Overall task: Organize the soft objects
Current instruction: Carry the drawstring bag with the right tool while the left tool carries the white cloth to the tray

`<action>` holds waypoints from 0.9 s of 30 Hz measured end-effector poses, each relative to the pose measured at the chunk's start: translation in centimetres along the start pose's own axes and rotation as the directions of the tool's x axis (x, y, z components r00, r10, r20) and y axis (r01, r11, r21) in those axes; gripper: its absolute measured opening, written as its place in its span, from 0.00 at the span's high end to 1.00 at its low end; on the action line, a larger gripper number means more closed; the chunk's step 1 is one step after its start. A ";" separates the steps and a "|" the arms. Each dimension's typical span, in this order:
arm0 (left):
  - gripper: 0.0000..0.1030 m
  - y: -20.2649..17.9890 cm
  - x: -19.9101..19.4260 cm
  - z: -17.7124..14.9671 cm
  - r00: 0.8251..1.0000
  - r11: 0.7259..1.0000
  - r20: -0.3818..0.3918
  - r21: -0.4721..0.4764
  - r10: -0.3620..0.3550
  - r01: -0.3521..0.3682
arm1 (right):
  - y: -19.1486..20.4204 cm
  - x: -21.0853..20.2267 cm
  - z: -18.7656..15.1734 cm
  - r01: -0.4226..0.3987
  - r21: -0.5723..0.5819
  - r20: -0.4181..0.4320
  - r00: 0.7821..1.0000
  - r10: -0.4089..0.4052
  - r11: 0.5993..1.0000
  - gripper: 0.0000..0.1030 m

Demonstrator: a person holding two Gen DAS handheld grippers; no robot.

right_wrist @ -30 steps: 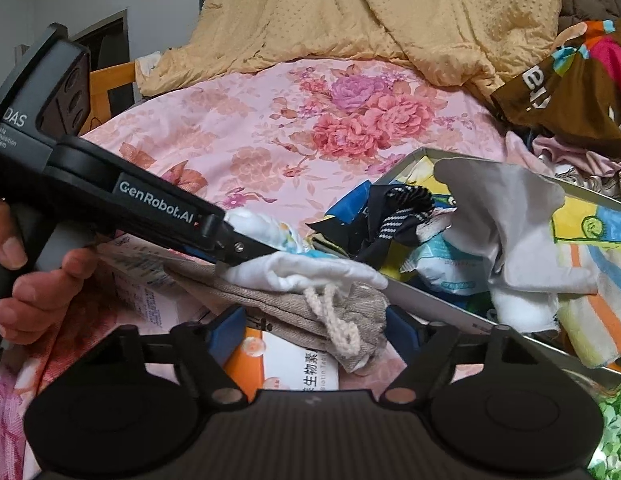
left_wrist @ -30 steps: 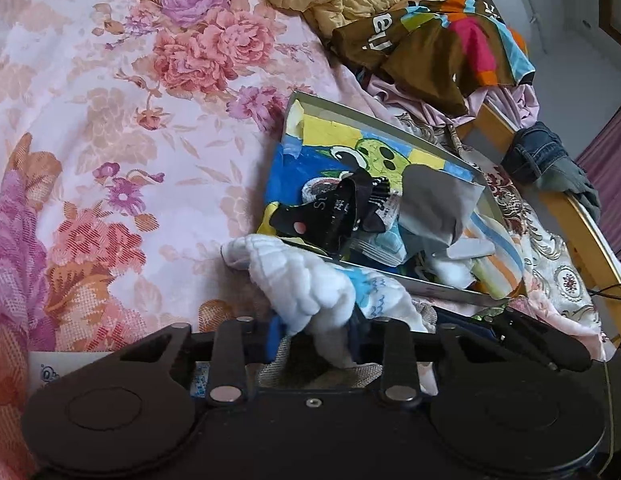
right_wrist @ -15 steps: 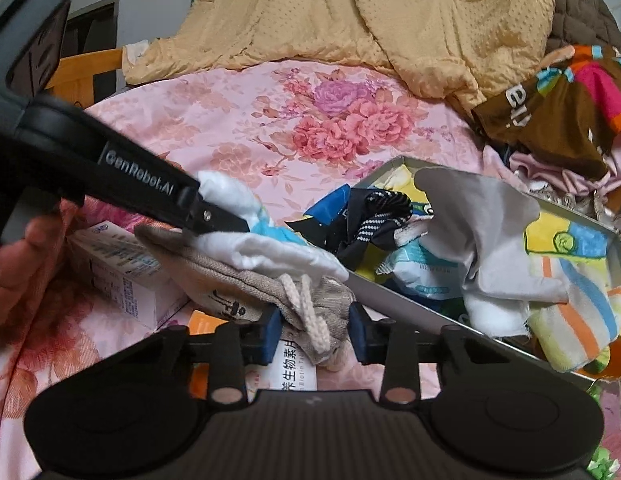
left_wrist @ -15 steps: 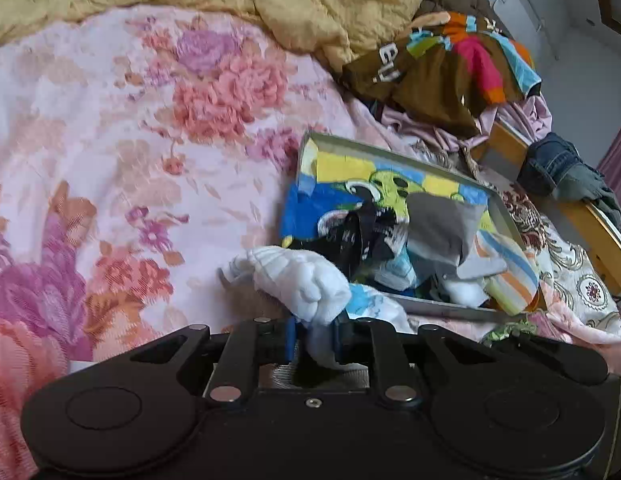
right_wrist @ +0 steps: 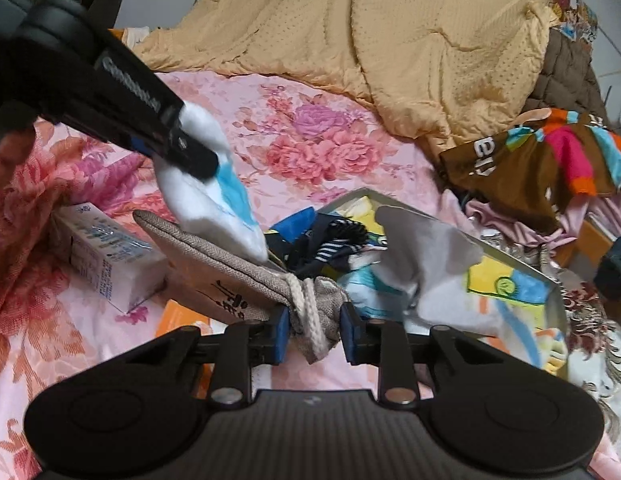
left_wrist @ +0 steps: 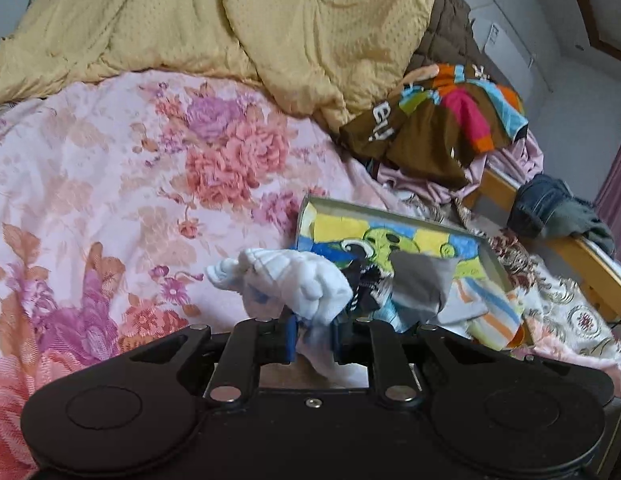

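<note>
A white sock with blue patches hangs above the floral bedspread with my left gripper shut on it. In the right wrist view the same sock droops from the left gripper's fingers, and its tip touches a grey woven drawstring pouch. My right gripper has its jaws closing on the pouch's tied neck, and both blue pads press the cloth and white cord. Behind lies a shallow tray lined with a cartoon towel and holding several socks and cloths.
A white carton and an orange box lie under and beside the pouch. A yellow quilt covers the bed's far end. A brown multicoloured garment, jeans and the wooden bed rail are at right.
My left gripper pinched the white sock and raised it off the pouch. My right gripper's jaws came in from wide apart onto the pouch's neck and lifted it slightly.
</note>
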State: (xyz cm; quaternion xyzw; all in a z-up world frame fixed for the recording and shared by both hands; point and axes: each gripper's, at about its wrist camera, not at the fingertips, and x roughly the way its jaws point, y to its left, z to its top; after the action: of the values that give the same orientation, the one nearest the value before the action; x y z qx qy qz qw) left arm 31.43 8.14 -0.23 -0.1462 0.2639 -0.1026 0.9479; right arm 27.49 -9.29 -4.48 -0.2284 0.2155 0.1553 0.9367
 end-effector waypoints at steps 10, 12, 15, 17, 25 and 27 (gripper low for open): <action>0.83 -1.6 -3.4 0.7 0.993 0.999 0.113 0.021 -0.032 0.030 | -2.1 -5.2 1.1 0.148 -0.010 0.088 0.985 -0.147 0.989 0.72; 0.83 -2.0 -4.2 0.9 0.990 0.999 0.133 0.020 -0.035 0.033 | -2.9 -6.7 1.1 0.179 0.000 0.093 0.980 -0.178 0.984 0.72; 0.84 -2.5 -5.3 1.1 0.987 0.999 0.154 0.018 -0.036 0.034 | -4.4 -8.4 1.3 0.207 0.005 0.087 0.975 -0.207 0.978 0.72; 0.85 -2.8 -5.9 1.2 0.985 0.999 0.168 0.012 -0.044 0.043 | -5.9 -9.6 1.5 0.219 0.016 0.083 0.972 -0.220 0.975 0.71; 0.88 -4.9 -5.7 0.4 0.985 0.995 0.151 0.075 -0.083 0.072 | -11.2 -11.9 -0.5 0.284 0.154 0.086 0.950 -0.299 0.946 0.71; 0.89 -5.2 -4.9 0.0 0.990 0.994 0.124 0.086 -0.071 0.060 | -11.9 -11.5 -1.0 0.263 0.209 0.083 0.955 -0.285 0.942 0.71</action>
State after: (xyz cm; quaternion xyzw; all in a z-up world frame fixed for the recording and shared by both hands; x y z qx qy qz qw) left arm 26.75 4.64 3.80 -0.1221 0.1938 -0.1349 0.9640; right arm 21.92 -22.11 4.46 -0.1540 0.1427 0.0141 0.9776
